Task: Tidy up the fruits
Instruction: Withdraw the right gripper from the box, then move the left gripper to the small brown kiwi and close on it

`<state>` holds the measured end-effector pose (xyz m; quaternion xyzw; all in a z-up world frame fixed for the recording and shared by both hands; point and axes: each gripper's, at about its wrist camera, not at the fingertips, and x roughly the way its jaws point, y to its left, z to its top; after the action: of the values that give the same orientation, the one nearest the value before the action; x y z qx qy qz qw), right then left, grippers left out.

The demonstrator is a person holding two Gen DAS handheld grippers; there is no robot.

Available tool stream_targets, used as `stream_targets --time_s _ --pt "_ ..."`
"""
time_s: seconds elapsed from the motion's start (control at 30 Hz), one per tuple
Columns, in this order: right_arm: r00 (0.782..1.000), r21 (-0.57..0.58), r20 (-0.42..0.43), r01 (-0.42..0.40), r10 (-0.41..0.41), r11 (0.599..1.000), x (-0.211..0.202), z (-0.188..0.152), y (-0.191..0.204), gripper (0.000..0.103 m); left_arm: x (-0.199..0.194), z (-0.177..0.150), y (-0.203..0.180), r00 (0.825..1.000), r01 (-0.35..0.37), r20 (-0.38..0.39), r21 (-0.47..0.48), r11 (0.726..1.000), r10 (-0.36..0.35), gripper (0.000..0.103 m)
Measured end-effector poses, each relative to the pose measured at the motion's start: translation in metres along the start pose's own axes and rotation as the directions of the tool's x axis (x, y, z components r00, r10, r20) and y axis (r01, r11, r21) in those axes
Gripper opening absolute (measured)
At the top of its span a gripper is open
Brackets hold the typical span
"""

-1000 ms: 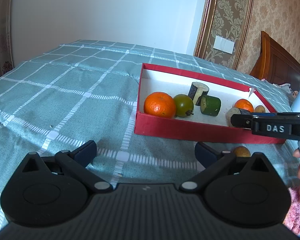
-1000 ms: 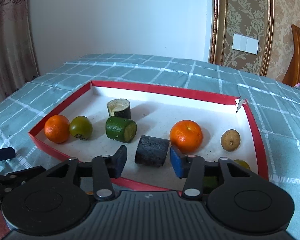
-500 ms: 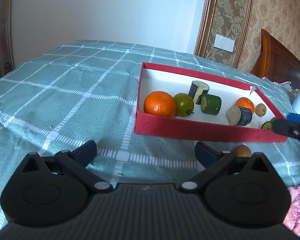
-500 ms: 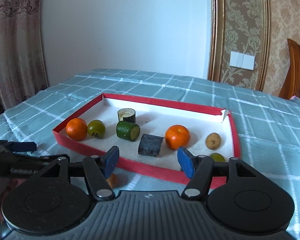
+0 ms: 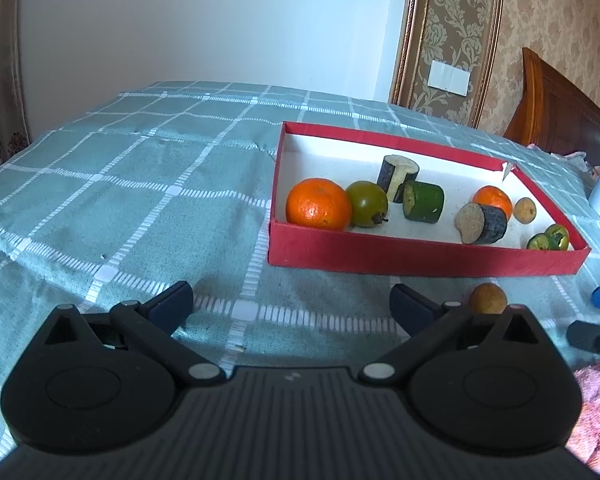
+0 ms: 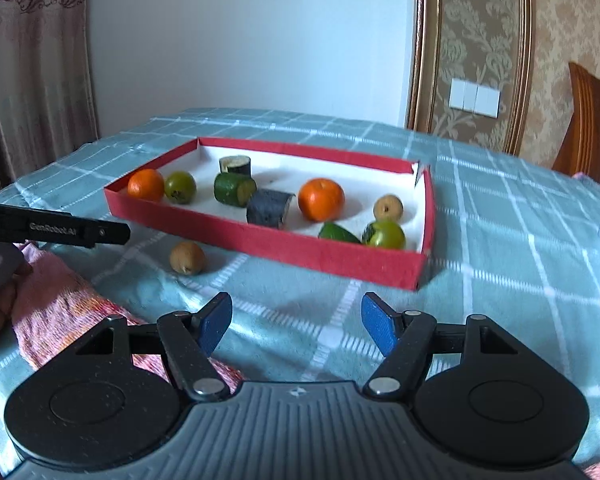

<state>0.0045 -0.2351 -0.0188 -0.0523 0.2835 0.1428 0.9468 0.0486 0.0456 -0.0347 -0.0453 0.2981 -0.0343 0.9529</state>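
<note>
Fruits sit mostly inside the red tray (image 6: 260,236) on the checked bedspread (image 5: 140,200) of the bed: from my right camera I see a large orange (image 6: 146,184) beside a green fruit (image 6: 180,187) at the left end, a green cylinder piece (image 6: 234,188) lying on its side, an upright dark piece (image 6: 235,164) behind it, a dark cylinder (image 6: 270,209) near the front wall, a second orange (image 6: 321,199), a small tan fruit (image 6: 388,207), and two green pieces (image 6: 384,234) in the near right corner. One small brown fruit (image 6: 187,258) lies outside, on the bedspread just before the tray's front wall. My right tool (image 6: 296,326) hangs over the bedspread short of the tray, its blue pads spreading with nothing between them. My left tool (image 5: 290,306) is spread wide and empty, with the brown fruit just beyond its right finger. A pink cloth (image 6: 60,300) lies at the near edge.
</note>
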Motion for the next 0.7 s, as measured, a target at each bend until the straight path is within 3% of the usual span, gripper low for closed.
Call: stream_targets --time_s 0.1,0.3,0.53,0.63,0.7 --pt "1.0 0.004 -0.011 0.017 -0.017 1.0 0.006 -0.006 -0.003 0.074 -0.008 -0.003 -0.007 1.0 0.023 0.003 0.0 1.0 -0.023 0.103" --pt "0.998 0.046 -0.046 -0.041 0.043 0.998 0.009 -0.008 -0.013 0.085 -0.01 0.001 -0.043 0.994 0.11 -0.014 0.052 0.993 -0.11 0.103" --pt "0.998 0.024 -0.054 -0.032 0.033 0.999 0.01 -0.008 -0.009 0.086 -0.003 0.007 -0.072 0.986 0.167 -0.027 0.075 0.983 -0.165 0.102" --pt "0.998 0.022 -0.055 -0.03 0.031 0.999 0.011 -0.008 -0.008 0.086 0.004 0.005 -0.08 0.985 0.167 -0.05 0.101 0.981 -0.163 0.089" --pt "0.998 0.02 -0.056 -0.03 0.031 0.999 0.011 -0.008 -0.008 0.087 0.009 0.004 -0.085 0.986 0.16 -0.059 0.12 0.98 -0.153 0.086"
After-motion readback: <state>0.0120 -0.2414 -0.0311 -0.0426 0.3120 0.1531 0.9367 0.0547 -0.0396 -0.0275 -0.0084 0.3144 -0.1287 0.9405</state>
